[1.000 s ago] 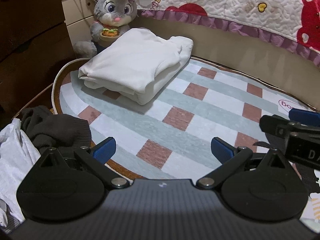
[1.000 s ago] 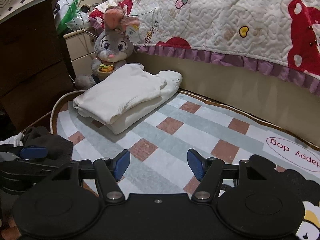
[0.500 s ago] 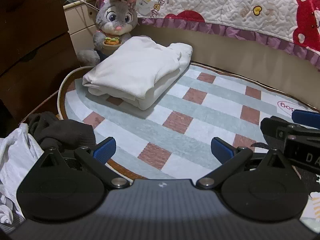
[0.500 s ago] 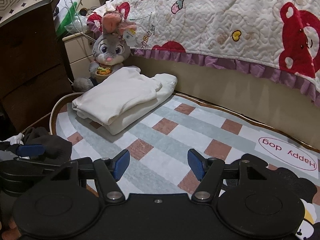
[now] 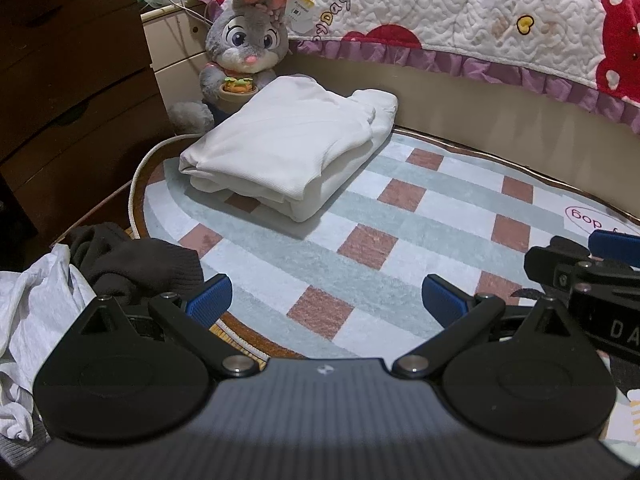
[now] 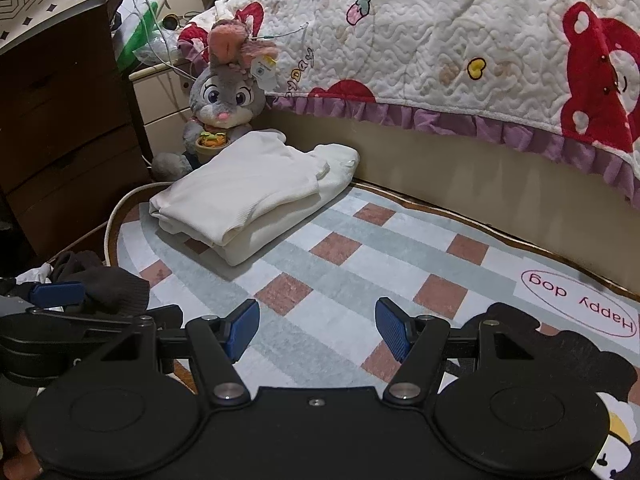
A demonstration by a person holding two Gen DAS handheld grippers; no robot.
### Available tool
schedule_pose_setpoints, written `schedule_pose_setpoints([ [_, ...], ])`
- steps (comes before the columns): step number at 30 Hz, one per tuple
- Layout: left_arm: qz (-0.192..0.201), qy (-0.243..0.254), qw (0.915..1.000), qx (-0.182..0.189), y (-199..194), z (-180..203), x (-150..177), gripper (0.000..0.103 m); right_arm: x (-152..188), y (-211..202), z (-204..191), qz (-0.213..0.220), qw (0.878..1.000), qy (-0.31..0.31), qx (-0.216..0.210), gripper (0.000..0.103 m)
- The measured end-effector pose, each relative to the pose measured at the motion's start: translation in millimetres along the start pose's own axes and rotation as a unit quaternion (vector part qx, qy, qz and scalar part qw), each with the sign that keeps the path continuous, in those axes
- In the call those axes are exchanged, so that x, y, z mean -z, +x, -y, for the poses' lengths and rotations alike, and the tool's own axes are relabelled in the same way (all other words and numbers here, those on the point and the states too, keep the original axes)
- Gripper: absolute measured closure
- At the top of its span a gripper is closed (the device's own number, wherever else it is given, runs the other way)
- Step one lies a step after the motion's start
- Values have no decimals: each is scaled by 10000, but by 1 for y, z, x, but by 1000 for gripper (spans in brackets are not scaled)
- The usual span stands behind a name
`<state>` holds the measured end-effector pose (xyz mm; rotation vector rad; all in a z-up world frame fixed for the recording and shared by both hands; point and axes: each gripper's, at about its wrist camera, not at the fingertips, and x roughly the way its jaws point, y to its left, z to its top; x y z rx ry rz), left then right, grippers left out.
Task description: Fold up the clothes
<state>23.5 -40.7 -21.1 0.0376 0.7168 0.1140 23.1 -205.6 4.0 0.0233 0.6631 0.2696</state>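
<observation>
Plainly, rug (image 6: 400, 240) reads "Happy dog"

A plush rabbit (image 6: 224, 108) sits at the corner of a bedside rug (image 6: 360, 248).

The grey rabbit, with pink ears, a paper tag and a small toy burger (image 5: 239, 85) held at its chest, leans against the bed's beige side (image 6: 480, 184), just beyond the far left edge of the checked rug of pale blue, white and brown squares. Above the rabbit and to its right hangs a white quilt (image 6: 460, 40) printed with red bears and edged with a purple frill. Left of the rabbit stands a cream cabinet (image 5: 172, 44), and further left a dark wooden chest of drawers (image 5: 72, 80). A white cord (image 5: 138, 184) curves along the rug's left edge. An oval on the rug's right side reads "Happy dog" (image 6: 580, 308).
</observation>
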Motion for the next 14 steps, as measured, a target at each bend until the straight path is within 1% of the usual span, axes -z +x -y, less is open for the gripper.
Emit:
schedule_pose_setpoints([
  [14,-76,-90,9999,-29,-2,3,2,0,1,1,-1,-41,10000,5,5,34],
])
